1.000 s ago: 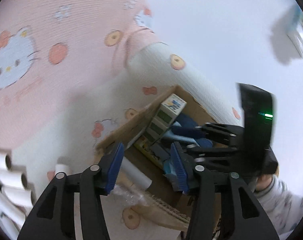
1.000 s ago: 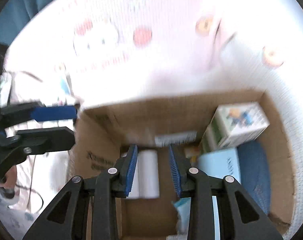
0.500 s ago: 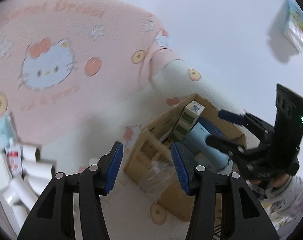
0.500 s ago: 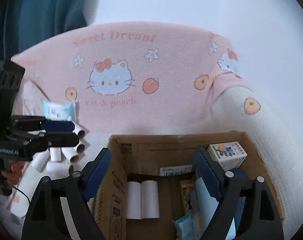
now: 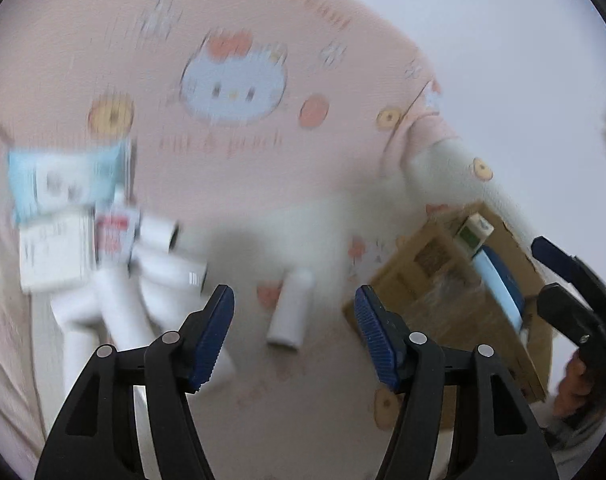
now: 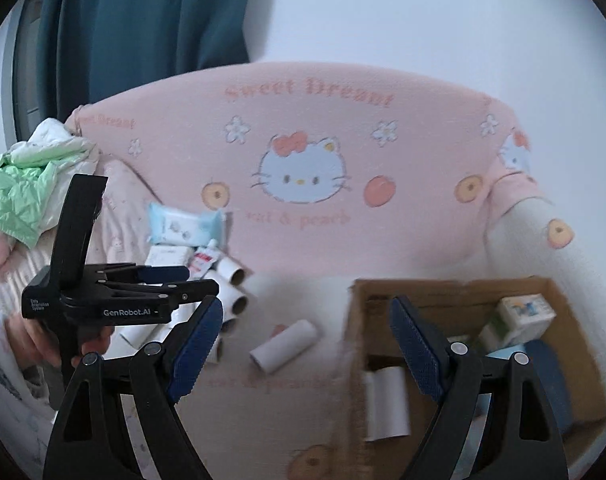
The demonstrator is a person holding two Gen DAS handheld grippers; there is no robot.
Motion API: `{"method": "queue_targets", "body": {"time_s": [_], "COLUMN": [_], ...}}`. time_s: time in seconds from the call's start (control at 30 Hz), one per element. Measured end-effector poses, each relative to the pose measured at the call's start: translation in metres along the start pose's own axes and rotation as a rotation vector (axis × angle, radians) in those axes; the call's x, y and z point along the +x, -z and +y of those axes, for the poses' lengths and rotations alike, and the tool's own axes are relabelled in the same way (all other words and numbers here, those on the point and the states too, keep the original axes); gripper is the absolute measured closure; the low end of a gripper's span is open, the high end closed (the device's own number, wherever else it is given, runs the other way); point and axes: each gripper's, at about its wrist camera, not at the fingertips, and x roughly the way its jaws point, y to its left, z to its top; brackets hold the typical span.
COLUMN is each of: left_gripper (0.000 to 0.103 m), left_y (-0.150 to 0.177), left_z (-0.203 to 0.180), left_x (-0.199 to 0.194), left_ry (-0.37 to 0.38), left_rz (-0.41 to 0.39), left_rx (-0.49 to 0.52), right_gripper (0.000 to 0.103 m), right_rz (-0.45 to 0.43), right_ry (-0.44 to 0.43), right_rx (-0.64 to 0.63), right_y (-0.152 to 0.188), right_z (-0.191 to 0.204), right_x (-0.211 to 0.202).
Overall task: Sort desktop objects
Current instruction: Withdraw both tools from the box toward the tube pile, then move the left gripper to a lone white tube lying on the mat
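Observation:
My left gripper (image 5: 295, 340) hangs over the pink cushioned seat, empty, its jaws opening. One white paper roll (image 5: 291, 312) lies on the seat just beyond its fingertips. A pile of white rolls (image 5: 143, 292) sits to the left. My right gripper (image 6: 307, 346) stands wide open with nothing between its fingers, over the left rim of the cardboard box (image 6: 443, 288). In the right wrist view the single roll (image 6: 285, 344) lies left of the box, and another roll (image 6: 385, 404) lies inside it. The left gripper (image 6: 195, 280) shows there too, above the pile (image 6: 233, 292).
Behind the pile lie a light-blue wipes pack (image 6: 183, 226), a white box (image 5: 55, 252) and a red-and-white tube (image 5: 115, 232). The box holds a green-and-white carton (image 6: 519, 316) and a blue item (image 6: 551, 372). Crumpled green and white fabric (image 6: 23, 184) lies far left.
My right gripper opened wide, left a roll in the box and drew back. My left gripper swung left from the box toward the pile and single roll, its jaws widening.

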Motion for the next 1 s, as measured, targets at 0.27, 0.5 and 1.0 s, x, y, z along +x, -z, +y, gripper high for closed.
{"method": "queue_targets", "body": {"time_s": [0.27,0.5,1.0], "left_gripper": [0.036,0.037,0.036], "left_y": [0.032,0.044,0.034], "left_z": [0.050,0.053,0.040], "left_x": [0.014,0.019,0.050], "left_ry": [0.029,0.025,0.049], "left_rz": [0.079,0.099,0.216], "left_rx": [-0.203,-0.225,-0.206], "right_gripper": [0.019,0.019,0.019], "right_rz": [0.004,0.061,0.222], "right_ry": [-0.064,-0.057,0.000], "right_rx": [0.030,0.023,0.012], "right_y": [0.029,0.052,0.107], "right_z": [0.032,0.051,0.051], "right_x": [0.032,0.069,0.133]}}
